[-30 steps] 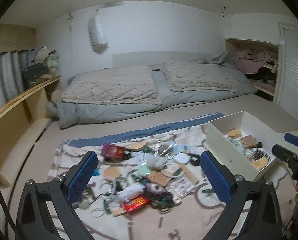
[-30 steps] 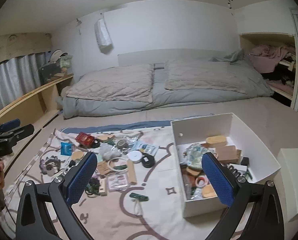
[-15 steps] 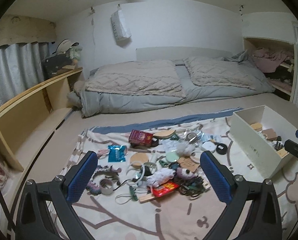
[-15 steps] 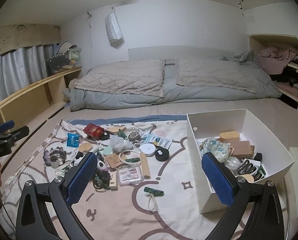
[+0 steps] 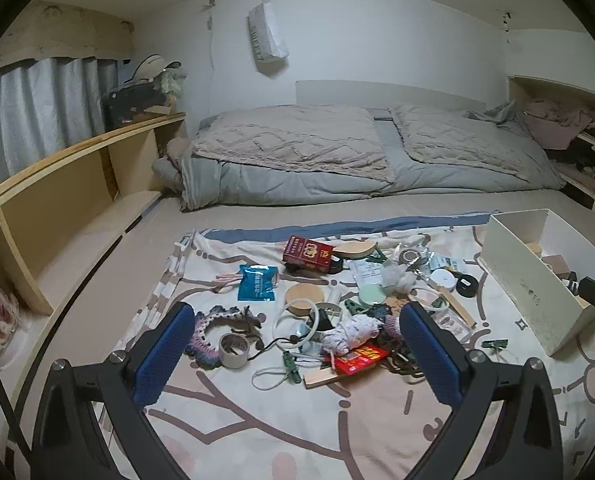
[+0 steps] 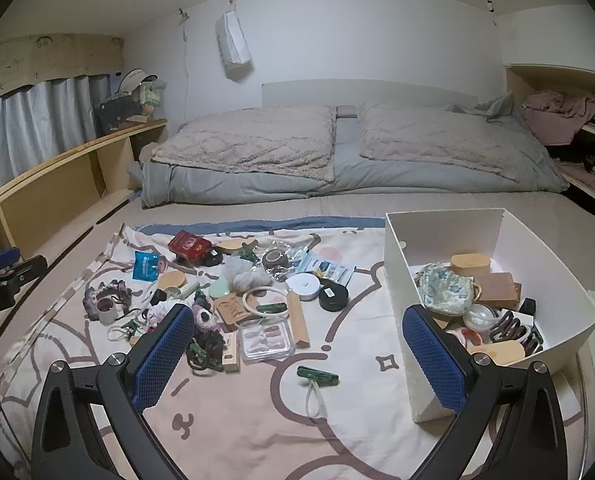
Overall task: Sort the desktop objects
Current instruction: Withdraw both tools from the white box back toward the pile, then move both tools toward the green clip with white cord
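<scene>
left gripper (image 5: 297, 354) and right gripper (image 6: 297, 354) jaws wide, empty. tape roll (image 5: 234, 350): light, stiff; pinch across rim. yarn ball (image 5: 347, 333): soft, squashy.

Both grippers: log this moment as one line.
left gripper: open, empty, above pile | right gripper: open, empty | white box: partly filled | cloth: cluttered
</scene>
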A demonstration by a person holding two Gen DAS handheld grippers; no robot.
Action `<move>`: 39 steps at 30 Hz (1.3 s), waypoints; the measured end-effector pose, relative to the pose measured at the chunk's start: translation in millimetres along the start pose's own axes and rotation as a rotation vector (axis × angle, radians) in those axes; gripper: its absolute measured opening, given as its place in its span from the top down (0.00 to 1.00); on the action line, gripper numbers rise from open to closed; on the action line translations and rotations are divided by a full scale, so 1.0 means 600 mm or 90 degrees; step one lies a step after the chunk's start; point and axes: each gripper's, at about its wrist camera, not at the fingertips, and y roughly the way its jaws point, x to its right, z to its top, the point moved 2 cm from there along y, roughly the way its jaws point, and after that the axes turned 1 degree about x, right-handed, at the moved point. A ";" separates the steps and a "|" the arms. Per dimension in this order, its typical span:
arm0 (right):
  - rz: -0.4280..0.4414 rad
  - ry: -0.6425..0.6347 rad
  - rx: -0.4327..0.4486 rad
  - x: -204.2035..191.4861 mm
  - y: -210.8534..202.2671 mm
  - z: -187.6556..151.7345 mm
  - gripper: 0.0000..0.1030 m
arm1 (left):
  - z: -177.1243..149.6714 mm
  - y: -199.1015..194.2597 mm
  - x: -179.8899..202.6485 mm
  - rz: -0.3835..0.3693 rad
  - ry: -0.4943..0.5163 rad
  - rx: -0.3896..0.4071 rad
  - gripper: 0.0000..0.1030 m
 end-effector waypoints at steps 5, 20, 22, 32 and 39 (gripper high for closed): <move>0.005 -0.003 -0.028 -0.007 0.021 -0.015 0.00 | -0.020 0.015 -0.011 0.002 -0.008 -0.021 0.00; 0.015 -0.016 -0.151 -0.013 0.105 -0.100 0.00 | -0.108 0.082 -0.034 0.031 -0.006 -0.117 0.00; 0.016 -0.013 -0.166 -0.010 0.114 -0.109 0.00 | -0.119 0.092 -0.036 0.035 -0.008 -0.133 0.00; 0.018 0.006 -0.225 0.002 0.164 -0.152 0.00 | -0.163 0.144 -0.067 0.093 -0.046 -0.177 0.00; 0.018 0.008 -0.248 0.006 0.188 -0.167 0.00 | -0.180 0.192 -0.105 0.135 -0.100 -0.217 0.00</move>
